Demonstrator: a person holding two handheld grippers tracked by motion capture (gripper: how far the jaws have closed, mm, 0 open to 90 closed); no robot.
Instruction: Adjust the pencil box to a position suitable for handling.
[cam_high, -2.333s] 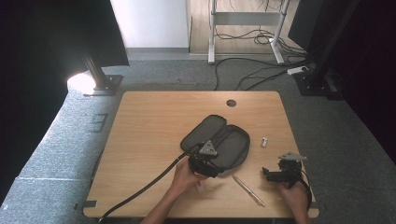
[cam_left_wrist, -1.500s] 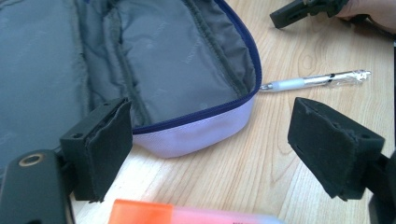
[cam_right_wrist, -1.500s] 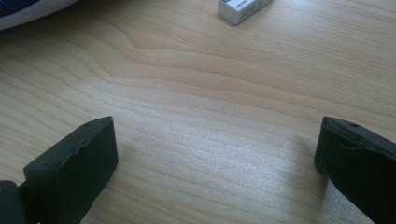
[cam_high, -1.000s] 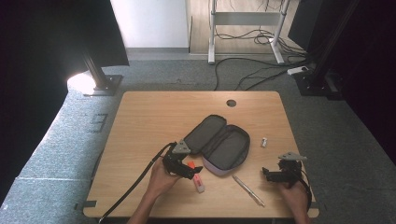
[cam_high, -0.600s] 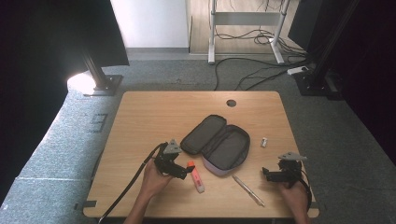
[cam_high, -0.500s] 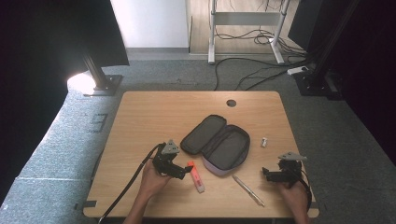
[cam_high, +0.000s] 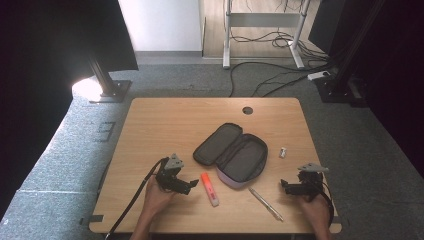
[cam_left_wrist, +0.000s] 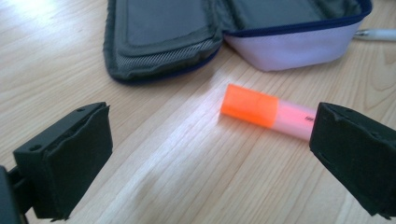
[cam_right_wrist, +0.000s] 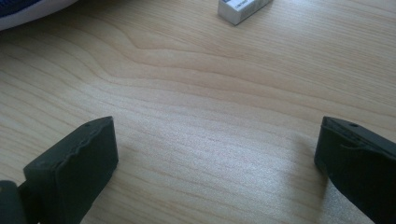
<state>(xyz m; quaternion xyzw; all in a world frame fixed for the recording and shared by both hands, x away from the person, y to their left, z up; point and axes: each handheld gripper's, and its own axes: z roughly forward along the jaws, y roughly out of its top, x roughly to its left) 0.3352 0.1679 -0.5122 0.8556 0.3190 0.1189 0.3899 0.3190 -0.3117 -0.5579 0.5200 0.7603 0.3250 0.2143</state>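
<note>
- An open pencil case (cam_high: 233, 156) lies near the middle of the wooden table (cam_high: 165, 125). It is dark grey inside, and one half has a pale purple wall with a blue edge.
- An orange and pink highlighter (cam_high: 209, 188) lies flat on the table, just in front of the pencil case, close to it but not touching. Its orange cap end points toward the case.
- The left gripper (cam_high: 191, 184) sits low over the table, to the left of the highlighter. A hand (cam_high: 156, 196) holds it from behind, and a black cable (cam_high: 131, 202) trails from it toward the table's front edge.
- In the left gripper view, its two black fingers (cam_left_wrist: 70, 156) are spread wide apart and hold nothing. The highlighter lies on the wood ahead of them, closer to the right-side finger, with the pencil case behind it.
- A thin white pen (cam_high: 265, 203) lies at a slant on the table, in front of the pencil case and to the right of the highlighter.
- A small white eraser (cam_high: 283, 152) lies just to the right of the pencil case.
- The right gripper (cam_high: 284, 185) is off to the right of the pencil case, near the table's front corner, with a hand (cam_high: 316, 209) behind it.
- In the right gripper view, its fingers (cam_right_wrist: 77, 163) are also spread wide with bare wood between them, and the eraser lies farther ahead.
</note>
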